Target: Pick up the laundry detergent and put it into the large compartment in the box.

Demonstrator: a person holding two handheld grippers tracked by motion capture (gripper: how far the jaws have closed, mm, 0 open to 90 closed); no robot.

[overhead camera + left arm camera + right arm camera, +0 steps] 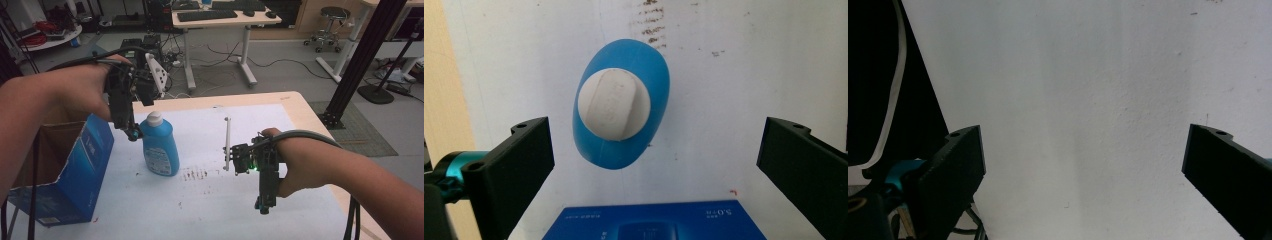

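Observation:
A blue bottle (161, 148) with a white cap (154, 118) stands upright on the white-covered table (210, 200). My left gripper (132, 131) hangs just left of the cap, pointing down. In the left gripper view I look straight down on the bottle (629, 147) and its cap (614, 104). The left gripper (656, 137) is open, its jaws wide apart on either side of the bottle and not touching it. My right gripper (262, 204) points down at bare table near the right edge. It is open (1083, 145) with nothing between its jaws.
An open blue cardboard box (75, 170) stands at the table's left, close to the bottle; its top edge (649, 222) lies below the bottle in the left gripper view. Dark smudges (195, 174) mark the cover. A black frame post (365, 50) rises beyond the right corner.

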